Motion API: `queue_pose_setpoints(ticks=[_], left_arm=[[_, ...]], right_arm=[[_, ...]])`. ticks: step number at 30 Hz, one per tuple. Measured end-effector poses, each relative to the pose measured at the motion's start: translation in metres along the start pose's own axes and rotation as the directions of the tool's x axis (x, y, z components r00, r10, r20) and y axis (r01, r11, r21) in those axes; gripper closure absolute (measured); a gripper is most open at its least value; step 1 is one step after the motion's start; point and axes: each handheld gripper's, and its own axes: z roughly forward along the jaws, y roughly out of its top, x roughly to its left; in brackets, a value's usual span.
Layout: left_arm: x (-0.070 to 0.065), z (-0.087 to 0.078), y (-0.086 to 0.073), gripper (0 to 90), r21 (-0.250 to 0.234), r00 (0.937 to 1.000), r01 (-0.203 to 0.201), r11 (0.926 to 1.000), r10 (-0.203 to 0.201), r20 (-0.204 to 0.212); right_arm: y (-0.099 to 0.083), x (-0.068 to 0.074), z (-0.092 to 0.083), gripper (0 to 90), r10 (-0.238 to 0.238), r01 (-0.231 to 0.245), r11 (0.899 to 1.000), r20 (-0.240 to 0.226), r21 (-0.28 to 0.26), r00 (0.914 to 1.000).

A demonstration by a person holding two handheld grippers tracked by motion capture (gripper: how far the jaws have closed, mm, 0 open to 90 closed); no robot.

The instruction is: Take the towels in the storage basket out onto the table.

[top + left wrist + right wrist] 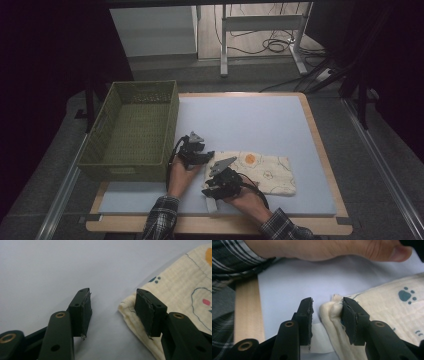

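High view from above, looking forward and down; both gripper views low, close, sharing the cloth [260, 172] edge.

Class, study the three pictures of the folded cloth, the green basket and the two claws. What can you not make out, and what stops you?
- Cloth, high view: near-left corner hidden under the right claw and hand.
- Basket, high view: front of its floor hidden by the near wall.
- Cloth prints, left claw view: cut off by the right edge.
- Left claw: one jaw hides the cloth edge.
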Motion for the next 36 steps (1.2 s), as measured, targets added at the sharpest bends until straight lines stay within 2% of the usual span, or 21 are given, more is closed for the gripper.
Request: queue_pose_setpoints(ticks=[2, 4, 5, 6, 8, 10, 12, 13, 16, 18, 20, 23, 24, 25, 28, 33, 36], left_arm=[[0.000, 0.000, 0.000, 47.0, 0.000, 1.0000, -0.001, 1.0000, 0.001, -0.001], [0.000, 0.000, 0.000, 47.0, -0.001, 1.0000, -0.001, 1.0000, 0.001, -0.002], [0.000, 0.000, 0.000, 47.0, -0.001, 1.0000, -0.001, 1.0000, 0.001, -0.002], [-0.001, 0.000, 0.000, 47.0, 0.000, 1.0000, -0.003, 1.0000, 0.003, -0.005], [-0.001, 0.000, 0.000, 47.1, 0.000, 1.0000, -0.006, 1.0000, 0.006, -0.007], [-0.002, 0.000, 0.000, 47.2, 0.000, 0.9999, -0.010, 1.0000, 0.010, -0.010], [-0.003, 0.000, 0.000, 50.0, 0.002, 0.9998, -0.017, 0.9999, 0.017, -0.011], [-0.003, -0.001, 0.000, 53.8, 0.001, 0.9995, -0.032, 0.9995, 0.032, 0.008], [-0.006, -0.001, 0.000, 76.2, 0.002, 0.9969, -0.054, 0.9986, 0.054, 0.058], [-0.007, -0.001, 0.000, 83.0, 0.001, 0.9967, -0.045, 0.9990, 0.045, 0.067], [-0.007, -0.001, 0.000, 85.3, 0.002, 0.9972, -0.027, 0.9996, 0.027, 0.070], [-0.007, -0.002, 0.001, 86.4, -0.004, 0.9974, -0.021, 0.9998, 0.021, 0.068], [-0.008, -0.003, 0.002, 86.5, -0.015, 0.9978, -0.033, 0.9994, 0.033, 0.058], [-0.008, -0.003, 0.002, 86.5, -0.015, 0.9978, -0.033, 0.9994, 0.033, 0.058], [-0.009, -0.010, 0.006, 86.6, -0.056, 0.9977, -0.035, 0.9978, 0.038, 0.055], [-0.014, -0.018, 0.015, 86.6, -0.078, 0.9966, -0.058, 0.9953, 0.062, 0.055], [-0.022, -0.022, 0.025, 86.5, -0.100, 0.9945, -0.083, 0.9915, 0.089, 0.055]], right_arm=[[-0.001, 0.002, 0.000, 64.5, -0.012, 0.012, 1.000, 0.023, -0.004, 0.9997], [-0.002, 0.006, 0.001, 71.0, -0.041, 0.041, 0.999, 0.070, 0.003, 0.9967], [-0.002, 0.006, 0.001, 71.0, -0.041, 0.041, 0.999, 0.070, 0.003, 0.9967], [-0.002, 0.011, 0.001, 75.8, -0.074, 0.073, 0.997, 0.117, 0.010, 0.9904], [-0.002, 0.012, 0.001, 80.5, -0.070, 0.069, 0.998, 0.129, 0.013, 0.9891], [-0.002, 0.013, 0.001, 82.1, -0.062, 0.060, 0.998, 0.132, 0.015, 0.9893], [-0.004, 0.010, 0.000, 84.0, -0.031, 0.032, 0.999, 0.123, -0.002, 0.9919], [-0.004, 0.009, 0.000, 84.1, -0.023, 0.024, 1.000, 0.117, -0.006, 0.9928], [-0.005, 0.008, -0.001, 84.1, -0.009, 0.011, 1.000, 0.107, -0.018, 0.9942], [-0.005, 0.008, -0.001, 84.1, -0.007, 0.009, 1.000, 0.101, -0.022, 0.9948], [-0.005, 0.008, -0.002, 84.2, -0.005, 0.008, 1.000, 0.095, -0.031, 0.9955], [-0.003, 0.008, -0.006, 84.2, -0.005, 0.009, 0.999, 0.088, -0.047, 0.9961], [-0.001, 0.008, -0.008, 84.2, -0.002, 0.007, 0.998, 0.086, -0.056, 0.9963], [-0.001, 0.008, -0.008, 84.2, -0.002, 0.007, 0.998, 0.086, -0.056, 0.9963], [0.001, 0.007, -0.015, 84.2, 0.002, 0.004, 0.996, 0.079, -0.084, 0.9969], [0.001, 0.007, -0.026, 84.1, 0.003, 0.005, 0.994, 0.079, -0.110, 0.9969], [-0.002, 0.007, -0.037, 84.0, 0.011, 0.000, 0.990, 0.083, -0.138, 0.9965]])
